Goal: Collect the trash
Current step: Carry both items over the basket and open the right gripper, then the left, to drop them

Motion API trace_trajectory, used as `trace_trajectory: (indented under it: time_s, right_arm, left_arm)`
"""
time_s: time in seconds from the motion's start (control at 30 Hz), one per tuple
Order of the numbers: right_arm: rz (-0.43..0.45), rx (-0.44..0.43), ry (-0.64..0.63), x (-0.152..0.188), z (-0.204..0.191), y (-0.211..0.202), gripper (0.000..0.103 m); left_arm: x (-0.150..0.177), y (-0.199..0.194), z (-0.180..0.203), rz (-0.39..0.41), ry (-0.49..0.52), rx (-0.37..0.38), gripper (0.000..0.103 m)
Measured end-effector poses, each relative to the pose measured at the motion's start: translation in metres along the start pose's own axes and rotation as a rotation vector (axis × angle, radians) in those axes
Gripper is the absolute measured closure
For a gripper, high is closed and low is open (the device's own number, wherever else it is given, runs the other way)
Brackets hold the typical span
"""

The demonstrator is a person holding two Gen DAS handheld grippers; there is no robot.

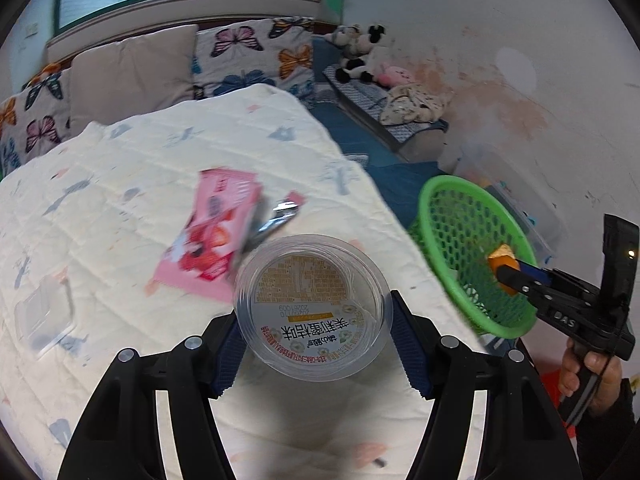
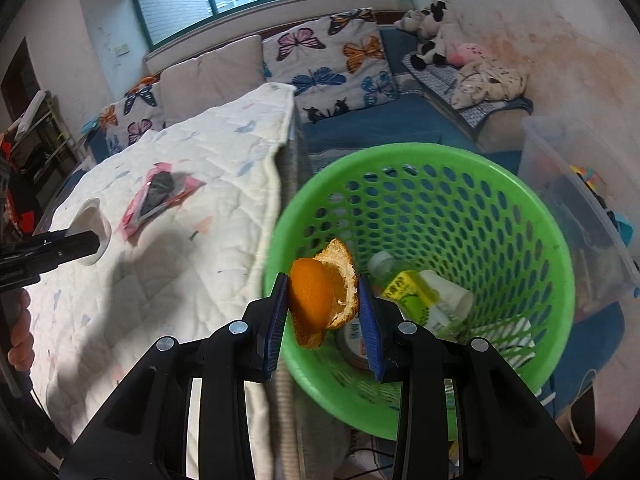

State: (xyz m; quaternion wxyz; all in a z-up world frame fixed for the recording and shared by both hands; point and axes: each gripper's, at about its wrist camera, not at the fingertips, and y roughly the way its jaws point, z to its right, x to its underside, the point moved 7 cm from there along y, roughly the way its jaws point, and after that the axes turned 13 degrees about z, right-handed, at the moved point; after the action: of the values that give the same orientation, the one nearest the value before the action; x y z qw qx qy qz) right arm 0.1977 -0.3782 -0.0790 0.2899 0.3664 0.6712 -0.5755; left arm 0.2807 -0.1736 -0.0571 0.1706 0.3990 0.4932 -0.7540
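Note:
My left gripper [image 1: 316, 320] is shut on a clear plastic cup [image 1: 312, 280], a printed label showing through its bottom, held above the quilted white bedspread [image 1: 120, 184]. A pink snack wrapper [image 1: 216, 236] lies on the bedspread just beyond it. My right gripper [image 2: 322, 284] is shut on a piece of orange peel [image 2: 316, 300], over the near rim of the green mesh basket [image 2: 420, 152]. In the left wrist view, the right gripper [image 1: 508, 272] holds the peel [image 1: 502, 258] above the basket [image 1: 460, 220]. The right wrist view shows the left gripper [image 2: 80, 244] with the cup [image 2: 94, 220] at far left.
The basket holds a bottle with a yellow-green label [image 2: 412, 296], a white cup and other trash. A small clear plastic piece [image 1: 44, 320] lies on the bedspread at left. A clear storage box [image 2: 580, 200] stands right of the basket. Butterfly cushions [image 2: 332, 60] line the far sofa.

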Motion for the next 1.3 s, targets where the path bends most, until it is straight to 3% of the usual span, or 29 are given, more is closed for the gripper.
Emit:
trace_trajectory:
  time_s: [0.7,0.83,1.3]
  right_arm:
    - [-0.038,0.092,0.044,0.008,0.068,0.01,0.064]
    - [-0.037,0.094,0.06,0.009,0.077,0.01,0.056]
    - [0.014,0.092,0.077,0.008,0.088,-0.017,0.042]
  left_arm:
    - [-0.023,0.037,0.098,-0.029,0.126,0.092,0.039]
    - [-0.025,0.046,0.111,-0.04,0.149,0.1,0.039]
    - [-0.019,0.076,0.155,-0.09,0.179,0.14,0.039]
